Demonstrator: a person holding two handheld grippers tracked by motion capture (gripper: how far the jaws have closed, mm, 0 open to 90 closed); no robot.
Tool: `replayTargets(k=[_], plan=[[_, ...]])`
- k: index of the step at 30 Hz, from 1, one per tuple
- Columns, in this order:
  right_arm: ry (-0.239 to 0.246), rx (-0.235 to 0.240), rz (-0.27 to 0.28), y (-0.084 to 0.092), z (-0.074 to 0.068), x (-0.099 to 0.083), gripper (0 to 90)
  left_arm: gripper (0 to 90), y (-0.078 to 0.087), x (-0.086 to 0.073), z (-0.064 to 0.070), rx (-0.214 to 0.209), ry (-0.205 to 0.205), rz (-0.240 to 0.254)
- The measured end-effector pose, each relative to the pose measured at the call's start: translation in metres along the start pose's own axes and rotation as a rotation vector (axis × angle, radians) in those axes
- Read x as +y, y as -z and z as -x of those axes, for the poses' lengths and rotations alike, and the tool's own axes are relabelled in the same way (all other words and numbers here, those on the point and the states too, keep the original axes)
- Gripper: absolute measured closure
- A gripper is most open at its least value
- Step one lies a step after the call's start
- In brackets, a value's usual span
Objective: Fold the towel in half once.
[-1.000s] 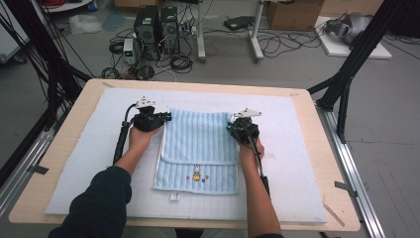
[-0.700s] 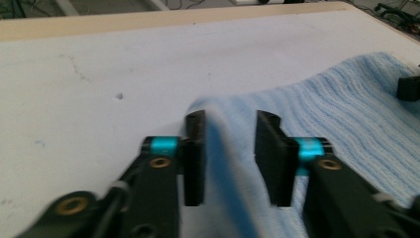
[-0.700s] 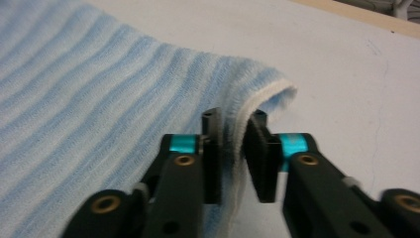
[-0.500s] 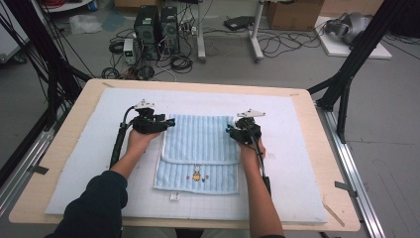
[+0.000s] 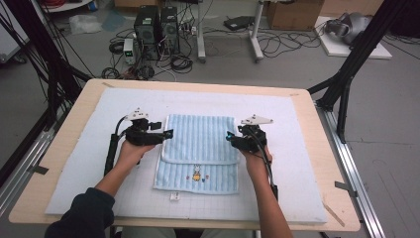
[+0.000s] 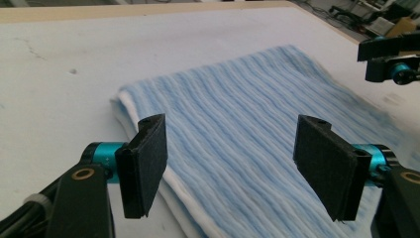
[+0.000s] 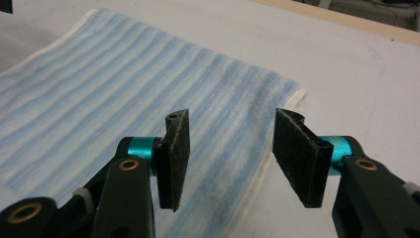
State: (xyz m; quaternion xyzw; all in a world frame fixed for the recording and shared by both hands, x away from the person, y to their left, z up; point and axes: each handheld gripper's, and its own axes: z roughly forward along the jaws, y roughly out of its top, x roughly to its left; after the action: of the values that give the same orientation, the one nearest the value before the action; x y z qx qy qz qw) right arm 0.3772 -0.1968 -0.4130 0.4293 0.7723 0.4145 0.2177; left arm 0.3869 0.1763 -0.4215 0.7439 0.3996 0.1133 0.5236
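One wooden table (image 5: pixel 69 134) topped by a white mat (image 5: pixel 297 163), lab floor behind with two PC towers (image 5: pixel 157 26) and loose cables. One folded blue striped towel (image 5: pixel 198 148) lies mid-mat. Versus a second ago: both grippers have let go of its far fold and backed off sideways. Left gripper (image 5: pixel 167 133) and right gripper (image 5: pixel 229 136) jaws have just been opening, now spread, nothing between.

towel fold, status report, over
Left hand-held gripper and right hand-held gripper: jaws just opened, nothing between them. Blue striped towel folded flat on the white mat. Nothing in the way.
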Motion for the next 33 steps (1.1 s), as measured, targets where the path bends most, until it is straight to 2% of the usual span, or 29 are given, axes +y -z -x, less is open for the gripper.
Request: replayTargets(k=[2,6,12,15,18,20,24,28,30,33], plan=[[0.006,0.014,-0.001,0.008,-0.003,-0.004,46.5,31.9,0.006,-0.004,0.005,-0.003,-0.017,0.006],[0.016,0.027,-0.006,0.023,-0.009,-0.017,43.4,32.2,0.016,-0.015,0.013,-0.011,-0.013,0.010],[-0.001,0.058,0.009,0.039,-0.017,-0.039,45.0,37.5,0.026,-0.034,0.021,-0.008,-0.020,-0.034],[0.010,0.059,-0.016,0.040,-0.020,-0.049,45.8,39.8,0.029,-0.042,0.025,-0.002,-0.030,-0.049],[0.001,0.060,-0.024,0.042,-0.020,-0.055,45.9,40.8,0.032,-0.051,0.026,0.018,-0.066,-0.081],[0.004,0.057,-0.029,0.044,-0.021,-0.056,46.0,43.0,0.032,-0.056,0.024,0.011,-0.063,-0.087],[0.019,0.061,-0.031,0.047,-0.022,-0.057,46.4,43.4,0.034,-0.054,0.027,0.004,-0.077,-0.072],[0.041,0.085,-0.046,0.047,-0.025,-0.059,46.4,44.7,0.032,-0.056,0.030,0.008,-0.105,-0.099],[0.051,0.089,-0.046,0.045,-0.027,-0.058,45.7,45.5,0.029,-0.056,0.031,0.018,-0.099,-0.104],[0.066,0.087,-0.061,0.035,-0.031,-0.059,46.1,50.0,0.025,-0.055,0.034,0.044,-0.138,-0.146]])
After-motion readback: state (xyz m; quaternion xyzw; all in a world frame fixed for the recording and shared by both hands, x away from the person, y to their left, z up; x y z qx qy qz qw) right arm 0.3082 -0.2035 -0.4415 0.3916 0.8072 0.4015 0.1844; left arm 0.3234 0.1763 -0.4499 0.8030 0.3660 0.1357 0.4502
